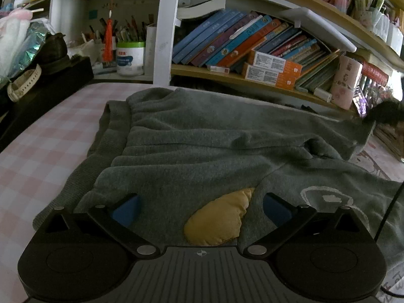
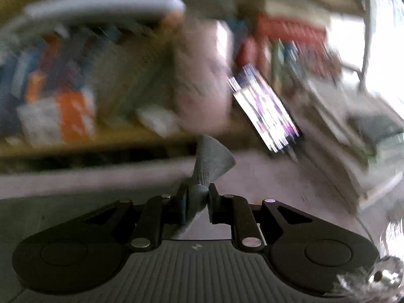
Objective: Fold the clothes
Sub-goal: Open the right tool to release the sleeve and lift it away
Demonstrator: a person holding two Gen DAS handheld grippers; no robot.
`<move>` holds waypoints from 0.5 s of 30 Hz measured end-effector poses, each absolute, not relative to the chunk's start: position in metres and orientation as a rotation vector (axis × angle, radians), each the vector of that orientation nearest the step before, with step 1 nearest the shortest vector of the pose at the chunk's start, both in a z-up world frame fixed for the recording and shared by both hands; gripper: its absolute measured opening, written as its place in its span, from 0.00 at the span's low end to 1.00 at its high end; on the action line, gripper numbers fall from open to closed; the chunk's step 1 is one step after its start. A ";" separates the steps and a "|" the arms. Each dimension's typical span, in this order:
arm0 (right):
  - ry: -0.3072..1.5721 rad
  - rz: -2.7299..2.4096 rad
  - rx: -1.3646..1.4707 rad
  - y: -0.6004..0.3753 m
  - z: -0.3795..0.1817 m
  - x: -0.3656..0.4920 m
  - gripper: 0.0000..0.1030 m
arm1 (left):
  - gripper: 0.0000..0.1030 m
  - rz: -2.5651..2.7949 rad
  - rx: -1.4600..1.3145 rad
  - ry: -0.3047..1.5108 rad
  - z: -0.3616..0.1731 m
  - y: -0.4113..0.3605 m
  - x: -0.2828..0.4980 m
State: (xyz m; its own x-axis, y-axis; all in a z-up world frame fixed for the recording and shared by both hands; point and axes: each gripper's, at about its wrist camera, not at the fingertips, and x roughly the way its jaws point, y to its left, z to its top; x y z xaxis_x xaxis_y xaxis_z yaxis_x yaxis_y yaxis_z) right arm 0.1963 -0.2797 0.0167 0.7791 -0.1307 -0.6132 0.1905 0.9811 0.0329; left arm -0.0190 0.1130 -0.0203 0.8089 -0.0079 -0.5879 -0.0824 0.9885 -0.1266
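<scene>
A grey fleece sweatshirt [image 1: 202, 141] lies spread on a pink checked table cover [image 1: 50, 136], with its ribbed hem to the left and a yellow patch [image 1: 219, 219] near me. My left gripper [image 1: 200, 208] is open and rests low over the sweatshirt, one blue pad on each side of the yellow patch. My right gripper [image 2: 198, 197] is shut on a grey fold of the sweatshirt [image 2: 210, 161] that sticks up between the fingers. The right wrist view is blurred by motion.
A bookshelf [image 1: 252, 75] with several books and boxes runs along the back. A pink cylinder [image 1: 344, 83] stands at the right, a pen pot [image 1: 130, 58] and dark boxes [image 1: 45, 85] at the left. A black cable [image 1: 388, 207] hangs at the right.
</scene>
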 end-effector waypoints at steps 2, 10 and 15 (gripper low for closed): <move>0.699 -0.180 0.135 -0.294 0.000 0.197 0.23 | 1.00 0.040 -0.148 0.629 -0.020 0.113 -0.019; 0.692 -0.167 0.289 -0.319 -0.002 0.164 0.54 | 1.00 0.040 -0.147 0.631 -0.020 0.113 -0.019; 0.672 -0.041 0.265 -0.304 0.022 0.110 0.61 | 1.00 0.040 -0.146 0.632 -0.019 0.112 -0.018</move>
State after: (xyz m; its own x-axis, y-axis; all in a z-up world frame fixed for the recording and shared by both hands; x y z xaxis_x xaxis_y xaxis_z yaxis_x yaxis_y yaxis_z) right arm 0.1098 -0.3036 0.0222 0.7828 0.0484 -0.6204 0.1225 0.9655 0.2299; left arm -0.0185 0.1124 -0.0194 0.8064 -0.0070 -0.5914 -0.0820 0.9890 -0.1235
